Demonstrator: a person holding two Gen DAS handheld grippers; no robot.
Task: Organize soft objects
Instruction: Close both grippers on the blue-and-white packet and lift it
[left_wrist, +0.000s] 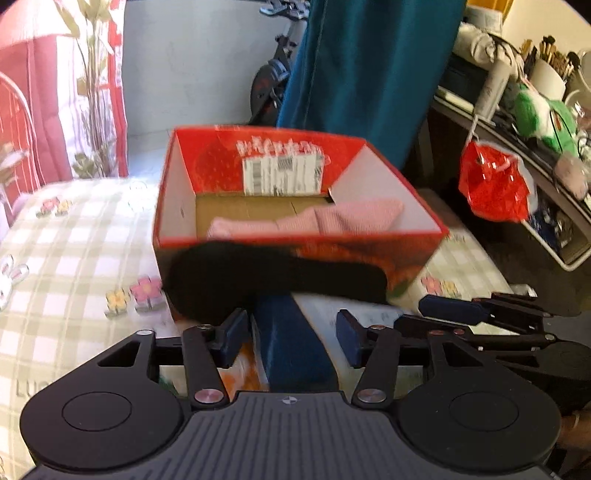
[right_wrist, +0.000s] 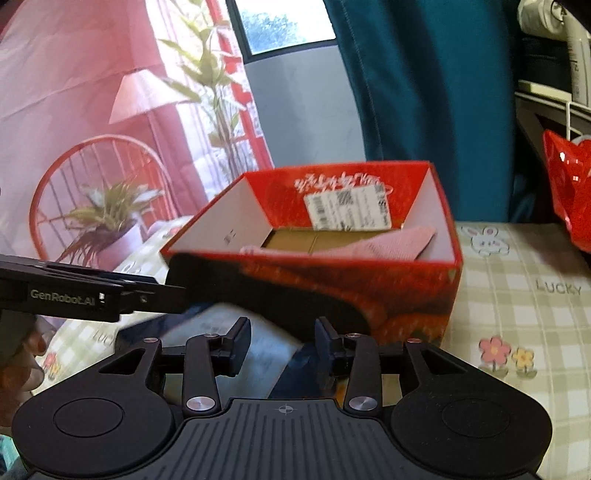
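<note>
At nine o'clock, the left gripper (left_wrist: 291, 319) stands spread, pinching nothing. The black soft piece (left_wrist: 273, 280) lies blurred at its twelve o'clock, against the near wall of the red box (left_wrist: 173, 206). I judge it should be lifted clear over that rim and laid beside the pink piece (left_wrist: 332, 219) inside. At three o'clock the right gripper (right_wrist: 282, 326) is also spread and empty. Count: one box, one black piece, one pink piece, two grippers.

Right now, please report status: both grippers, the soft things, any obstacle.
Left gripper open, right gripper open, both empty. Pink sock inside red box; black sock outside its front wall. Nothing blocking.
</note>
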